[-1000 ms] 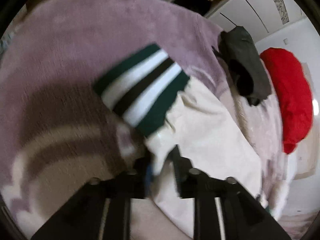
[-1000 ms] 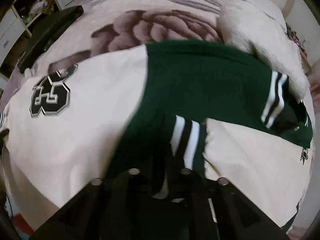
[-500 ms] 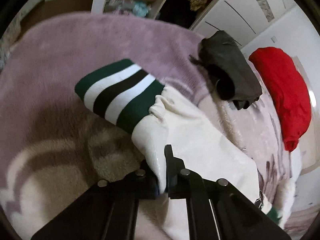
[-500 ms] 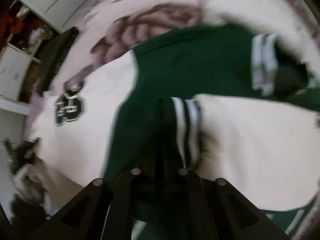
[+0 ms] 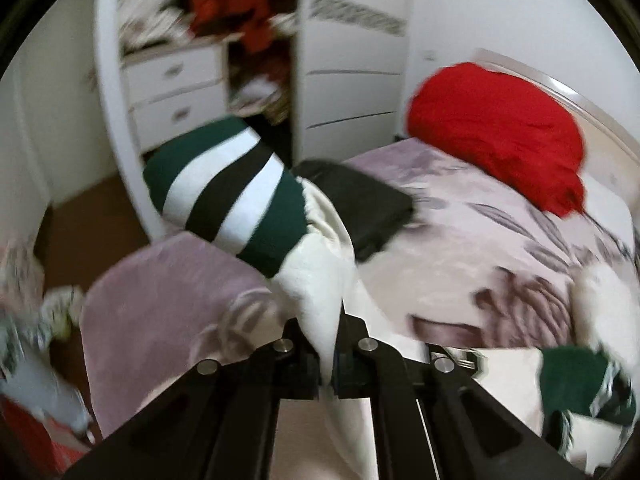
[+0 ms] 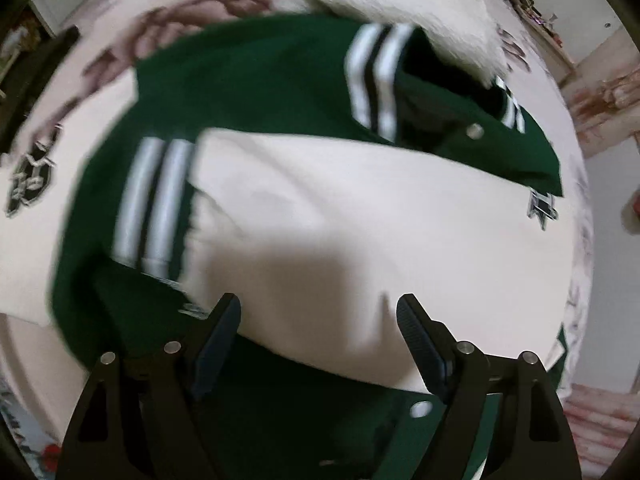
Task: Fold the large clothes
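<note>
While left gripper has lifted the sleeve, jaws still clamped, right gripper released the jacket, jaws now apart.

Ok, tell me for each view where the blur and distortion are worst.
Left wrist view: fisheye bends the wardrobe into a curve; motion smear worst at the left and right edges, while the left tongs and striped cuff stay fairly sharp. Right wrist view: the whole jacket is streaked, worst on its left side, and bulges outward; only the right tongs are crisp.
</note>
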